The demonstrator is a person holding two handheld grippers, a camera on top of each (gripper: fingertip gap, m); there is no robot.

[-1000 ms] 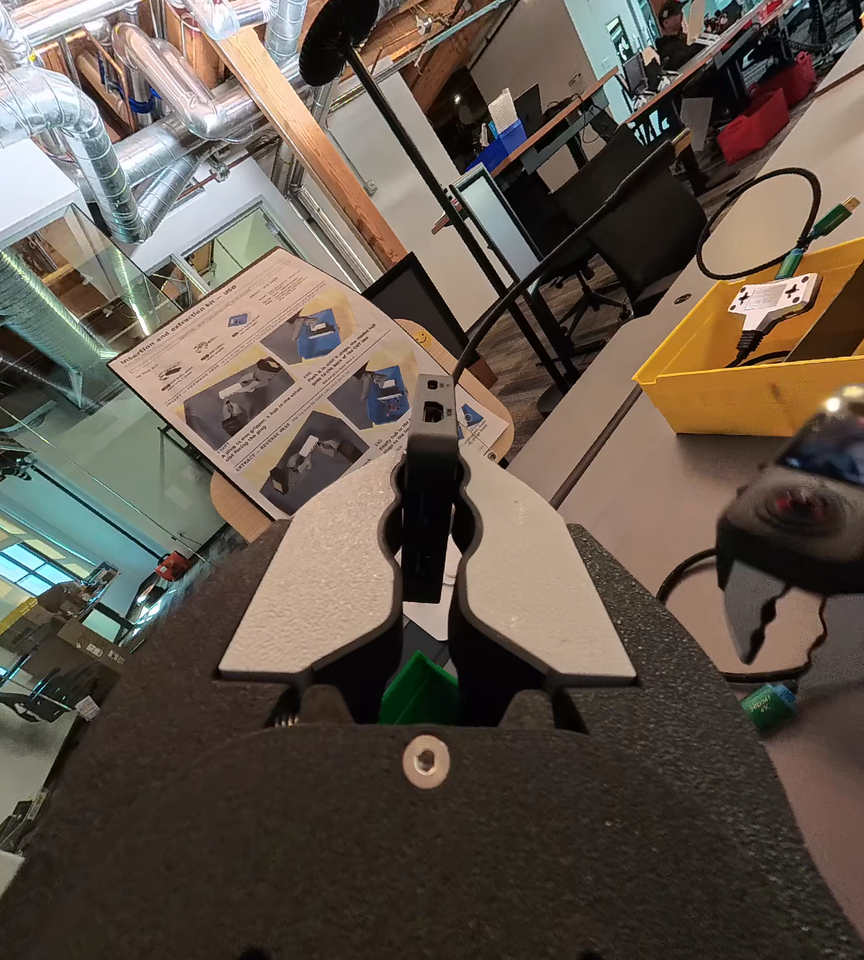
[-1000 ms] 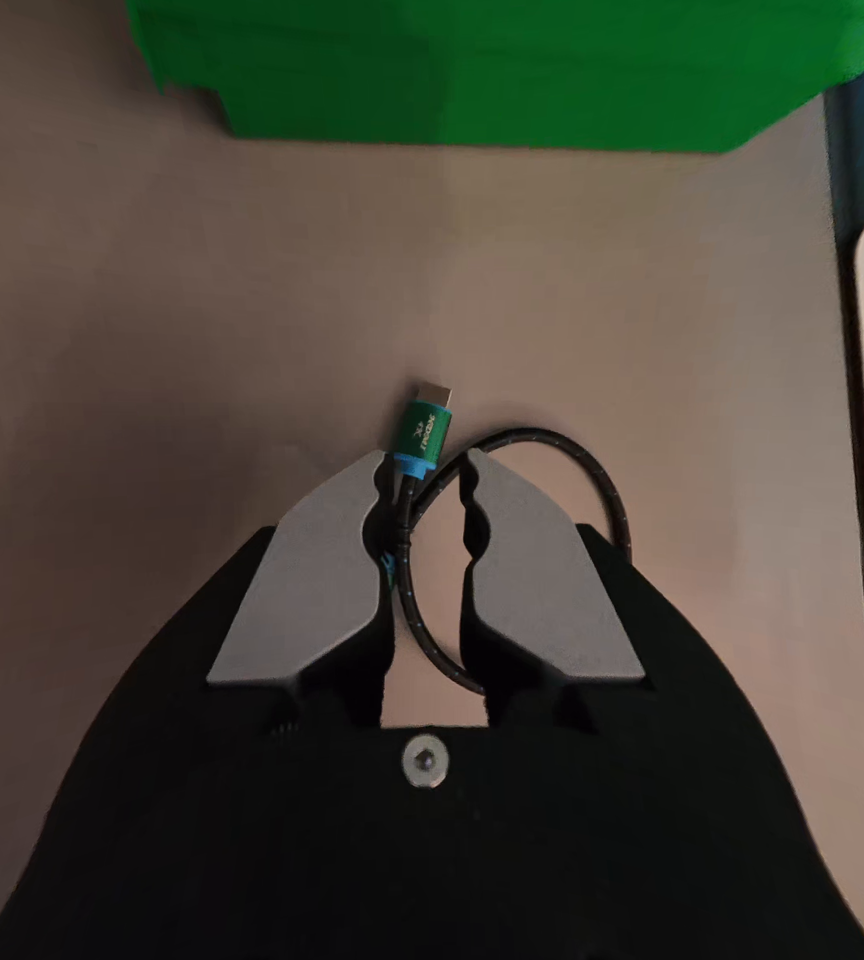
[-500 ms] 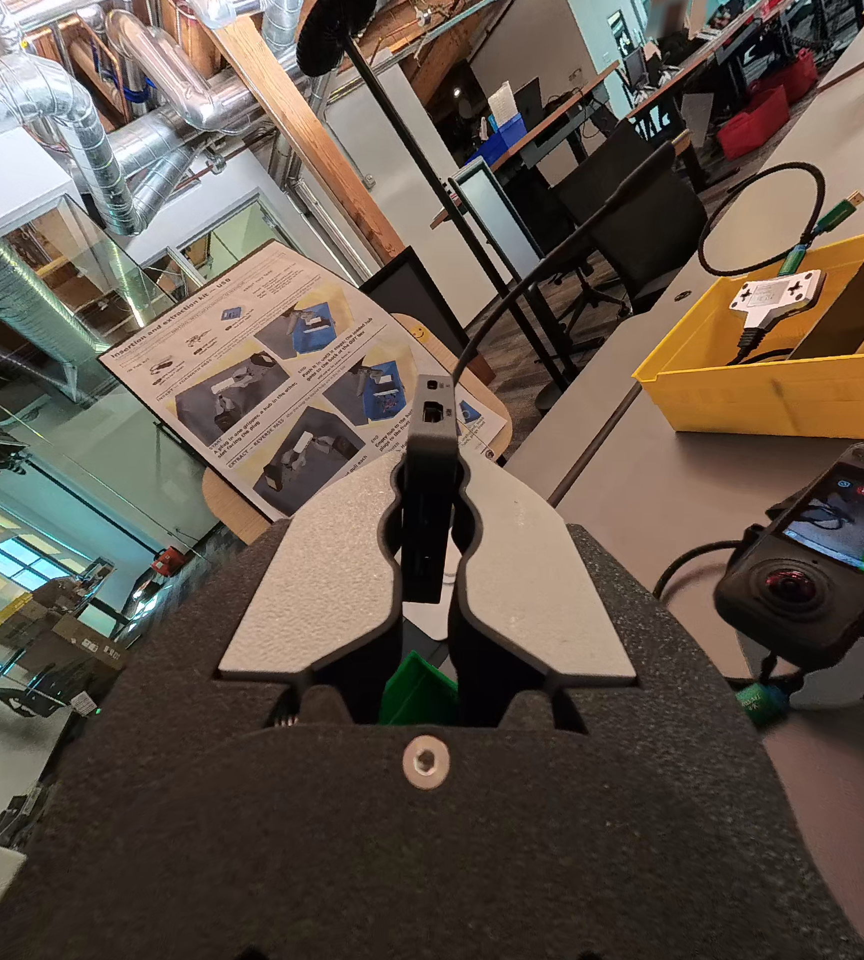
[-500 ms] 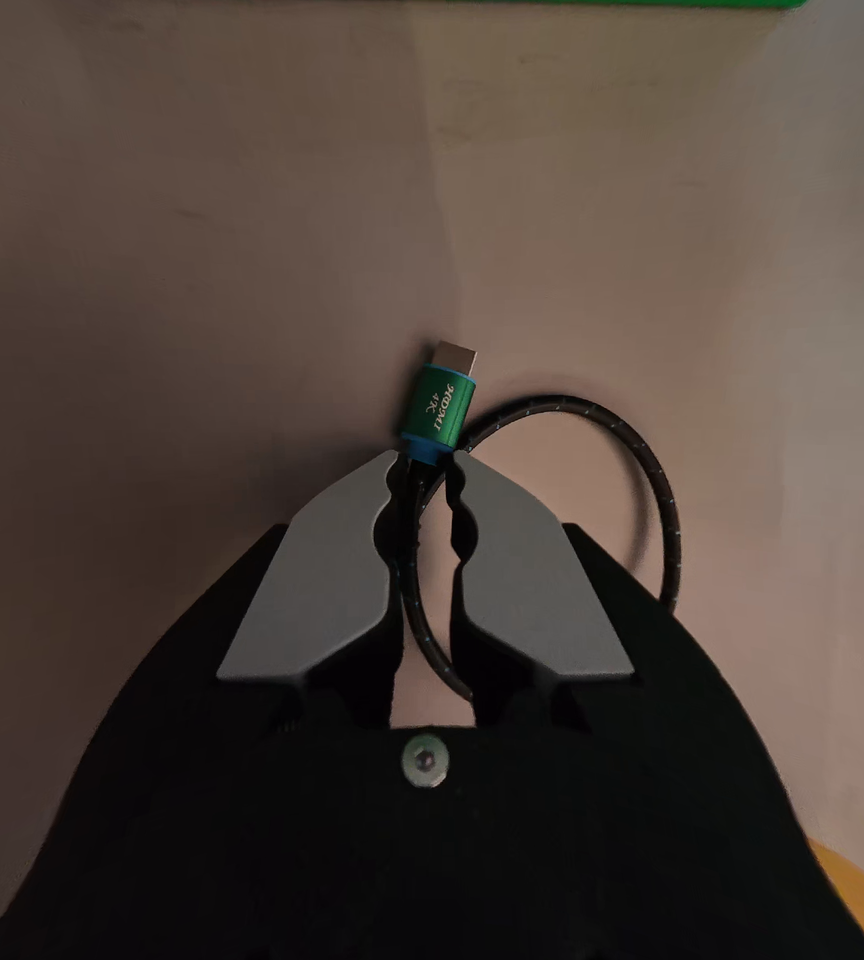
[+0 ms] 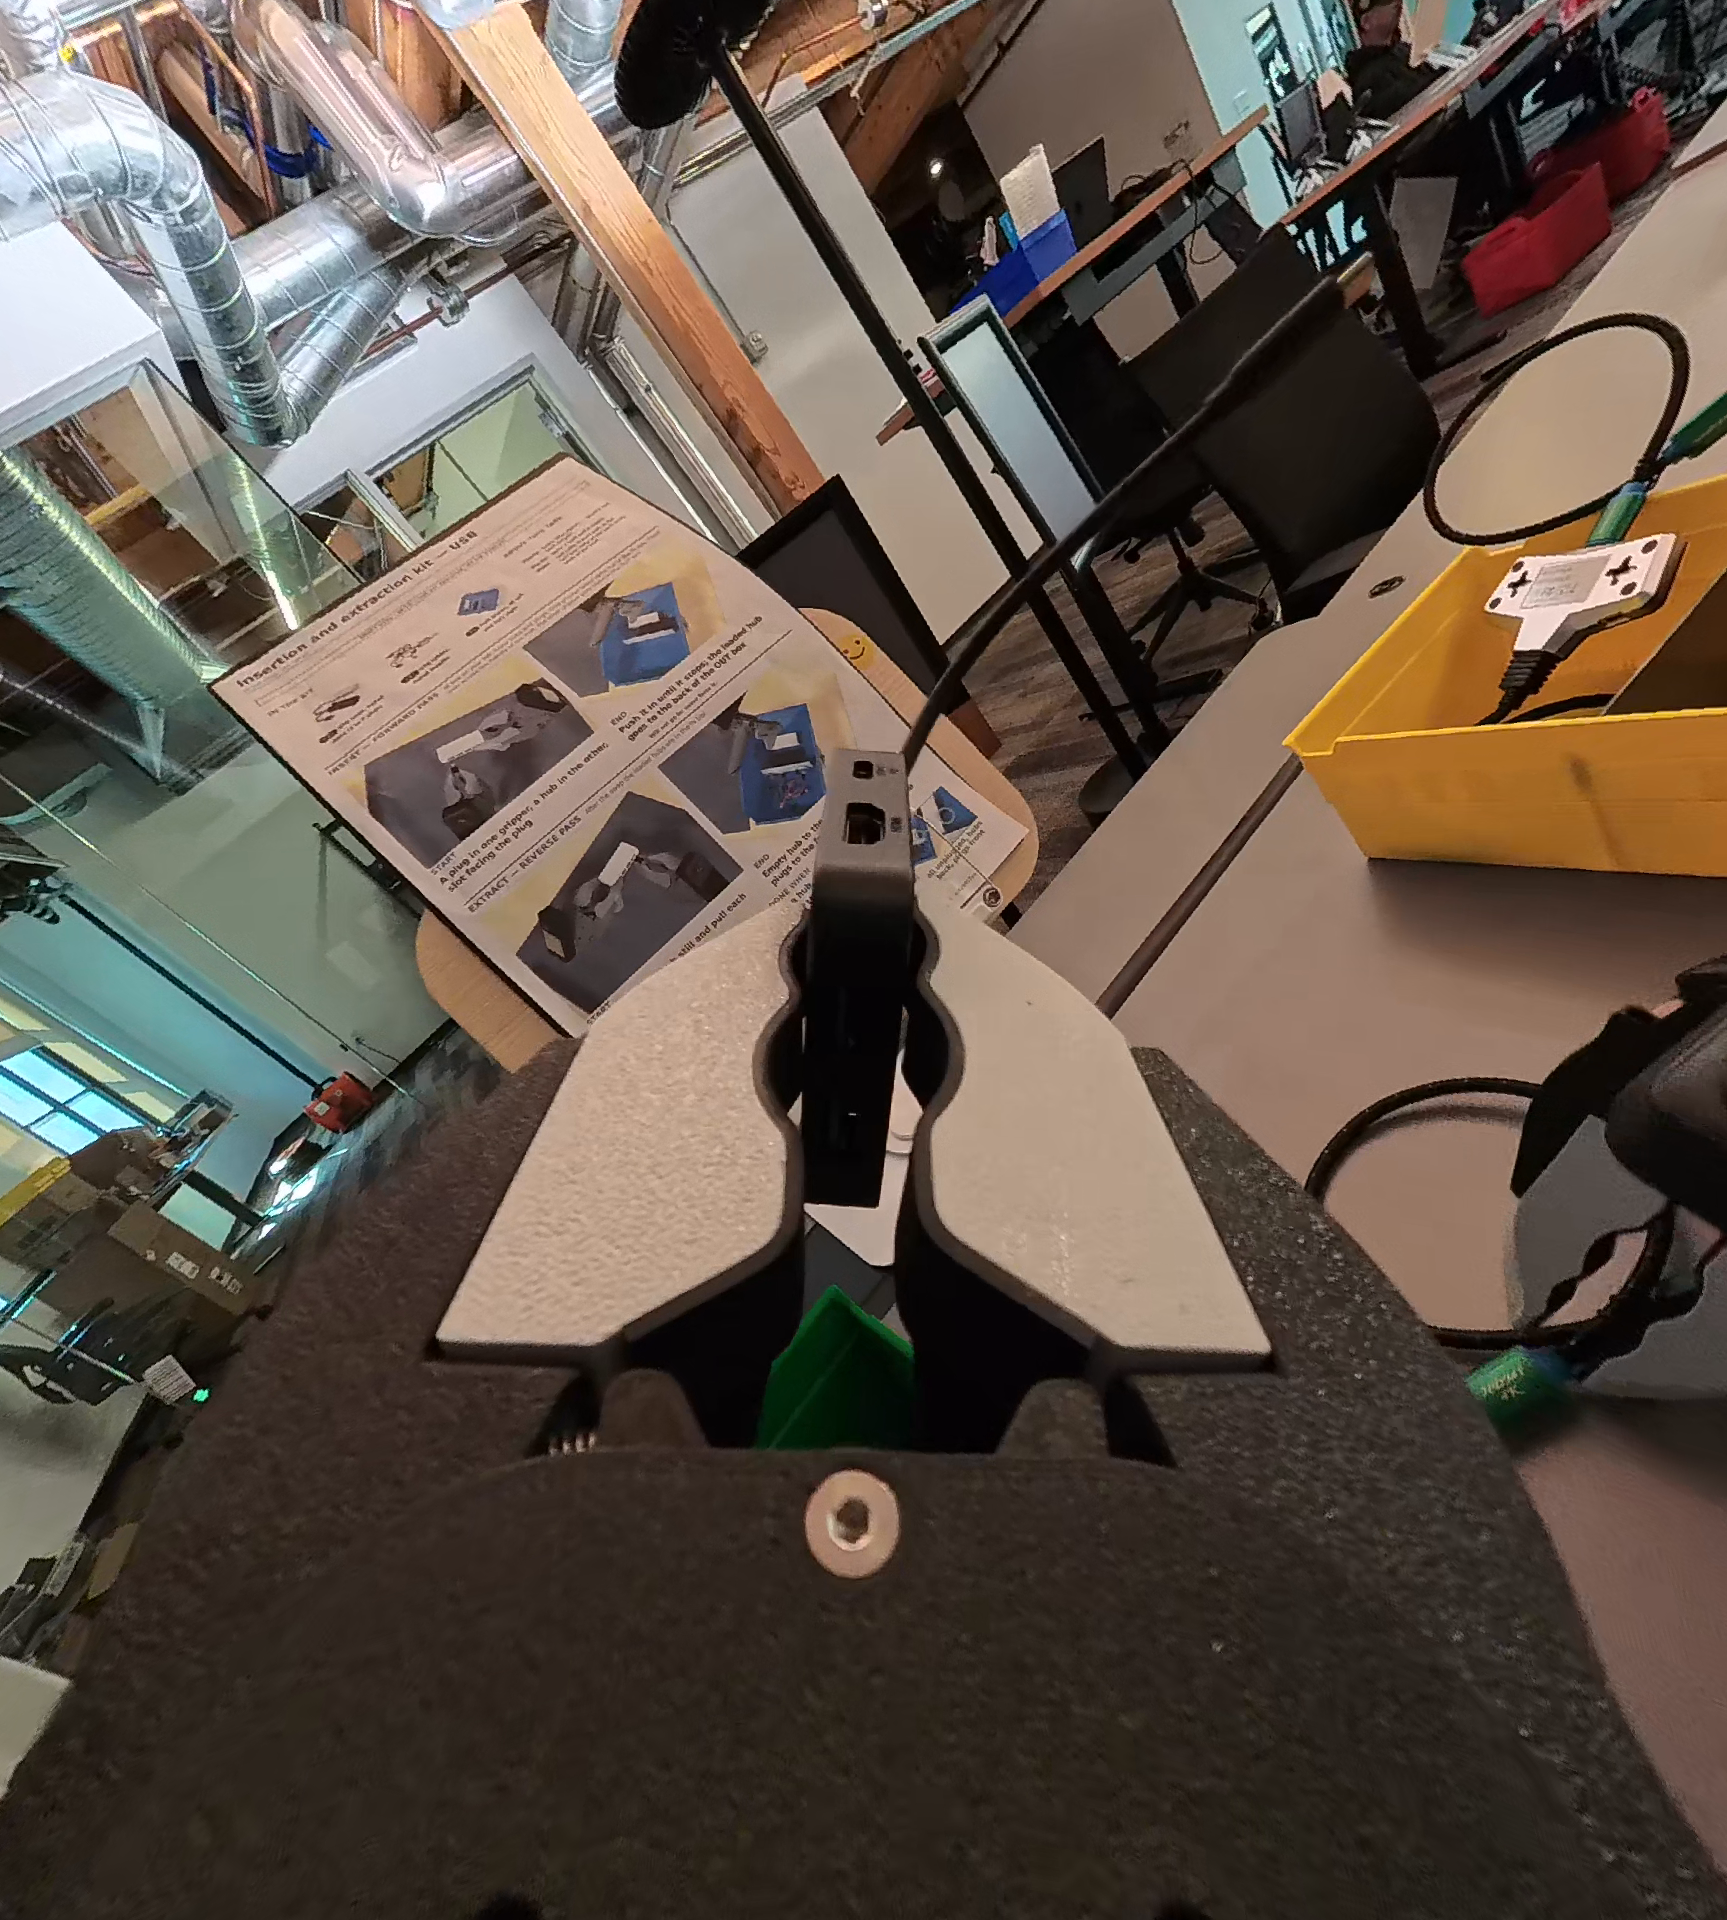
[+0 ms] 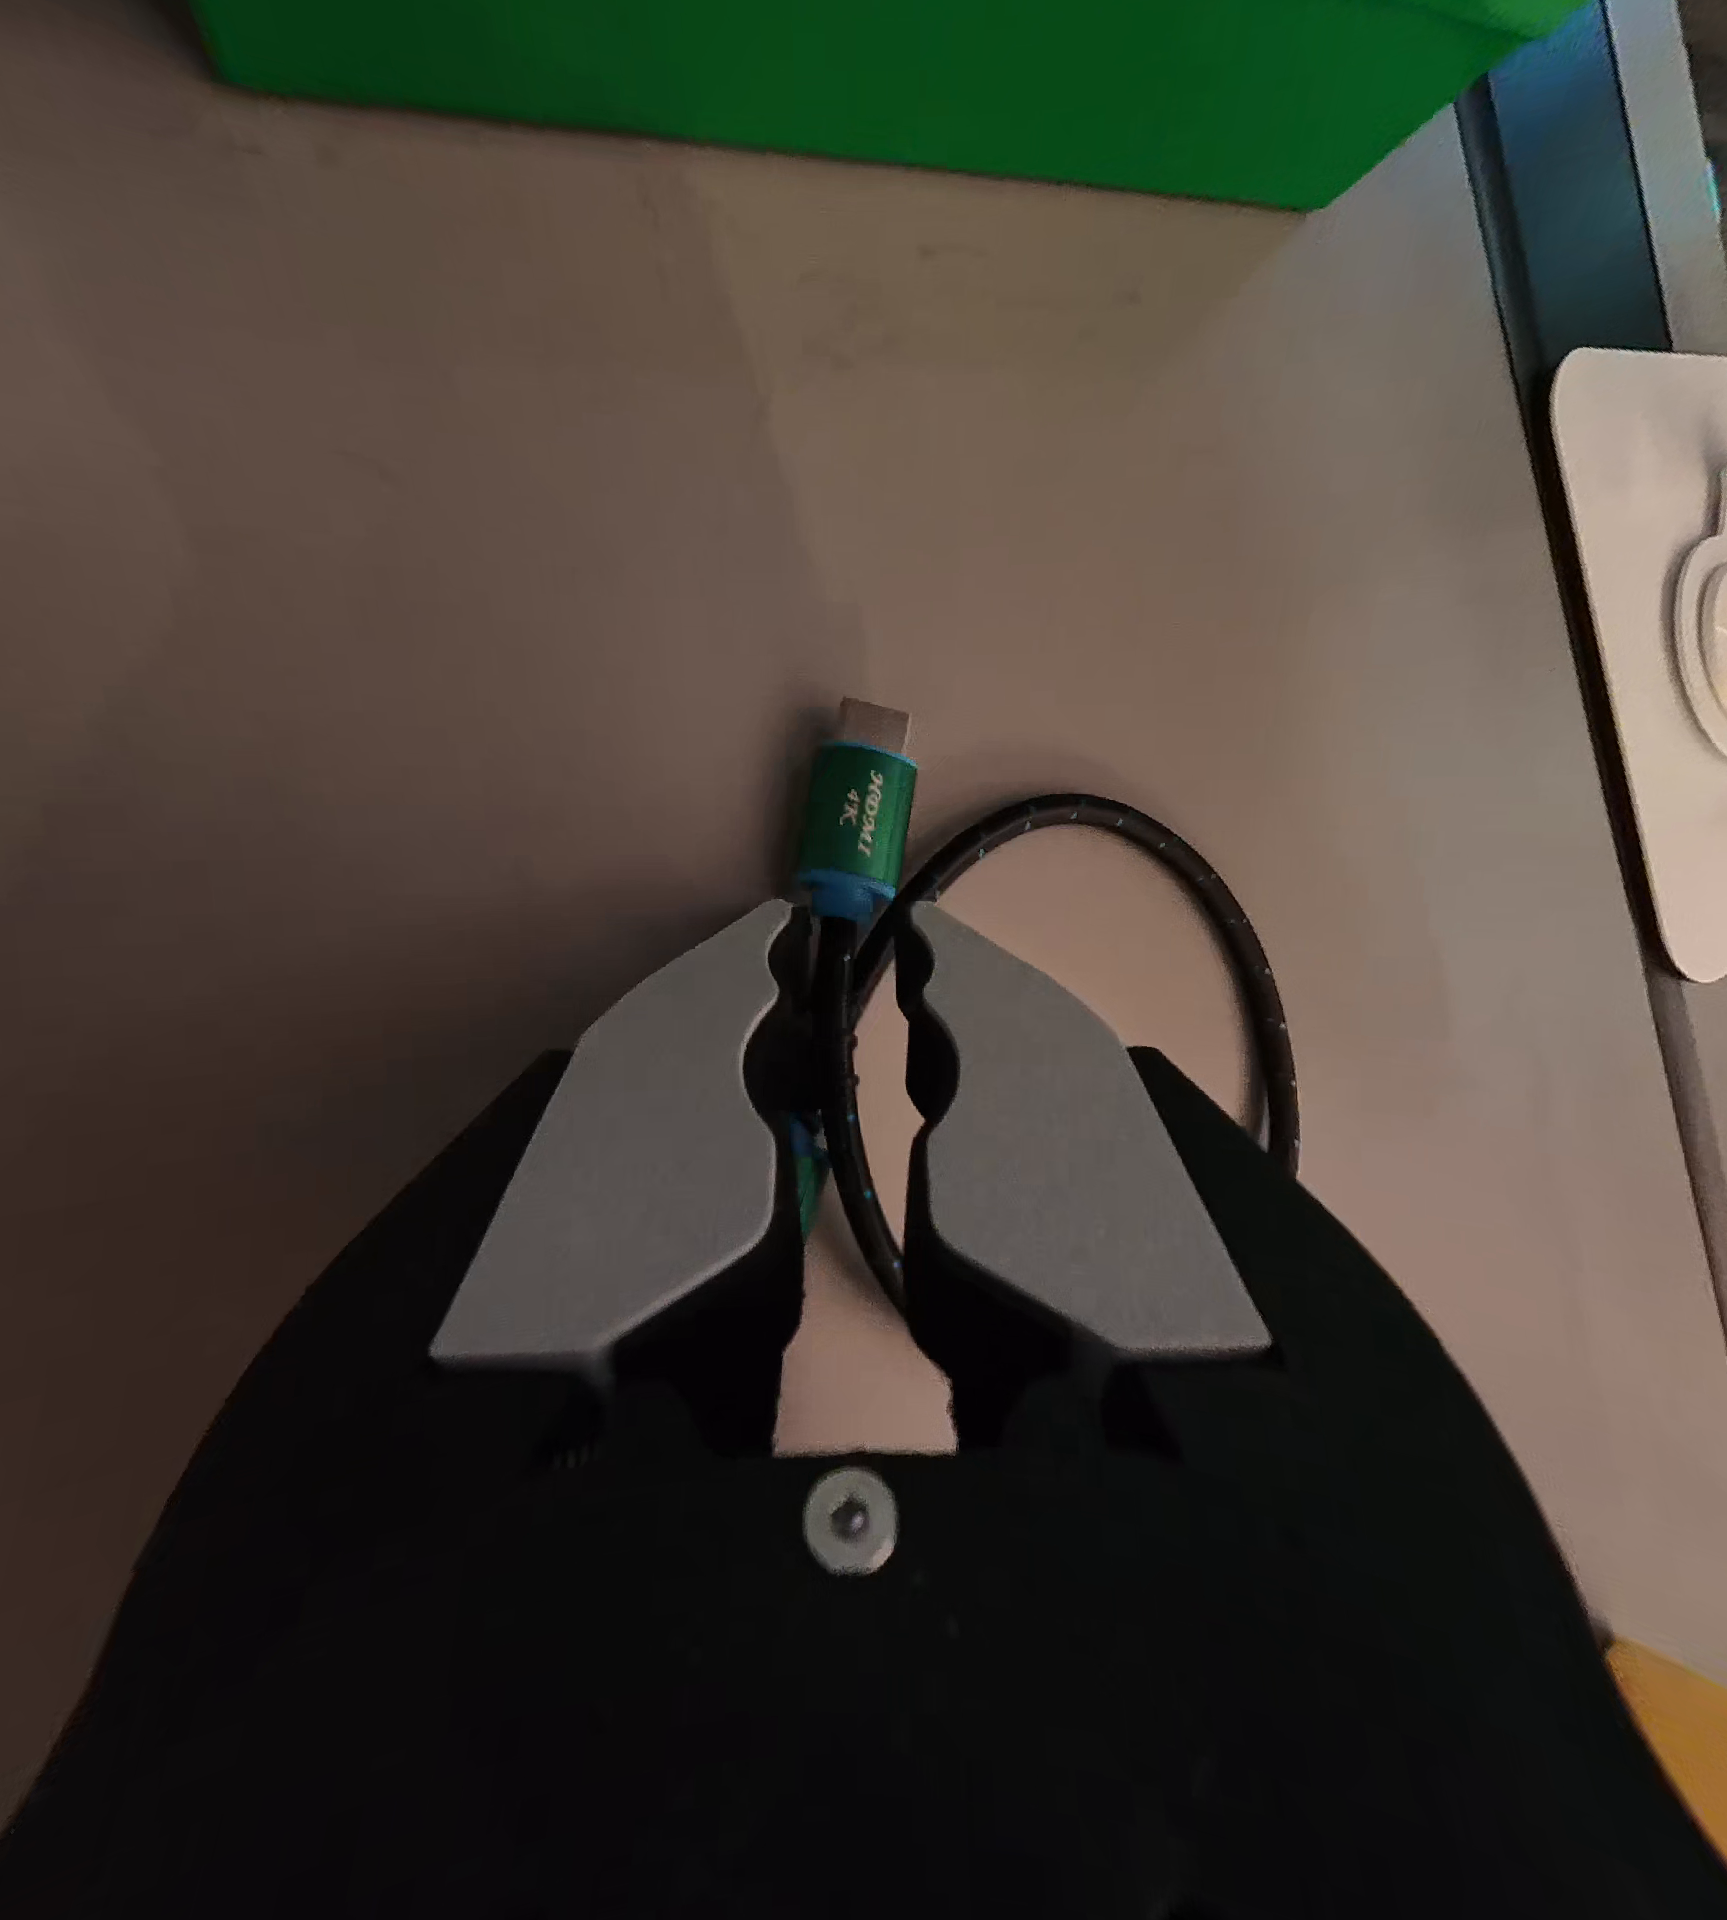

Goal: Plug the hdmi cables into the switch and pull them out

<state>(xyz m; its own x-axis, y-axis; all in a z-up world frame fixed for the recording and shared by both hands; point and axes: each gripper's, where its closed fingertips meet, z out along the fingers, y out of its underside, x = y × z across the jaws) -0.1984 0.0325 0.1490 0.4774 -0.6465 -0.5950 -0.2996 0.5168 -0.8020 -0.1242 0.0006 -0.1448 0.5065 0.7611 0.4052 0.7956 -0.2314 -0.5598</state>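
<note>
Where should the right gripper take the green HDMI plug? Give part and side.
Take the green shell, pinching its two long sides, coming from the cable end behind it: it lies flat, and its metal tip must stay bare for the switch.

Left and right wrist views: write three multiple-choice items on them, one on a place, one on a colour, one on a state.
1. Where is the white adapter?
A. in the yellow bin
B. between the left gripper's fingers
C. on the poster

2. What colour is the plug ahead of the right gripper?
A. red
B. green
C. white

3. What is the left gripper doing?
A. open and empty
B. shut on a cable
C. shut on the switch

Key: 1 A, the adapter lies inside the bin's wall. 2 B, the plug's shell is green with a blue collar. 3 C, both fingers press the black switch's sides.
</note>
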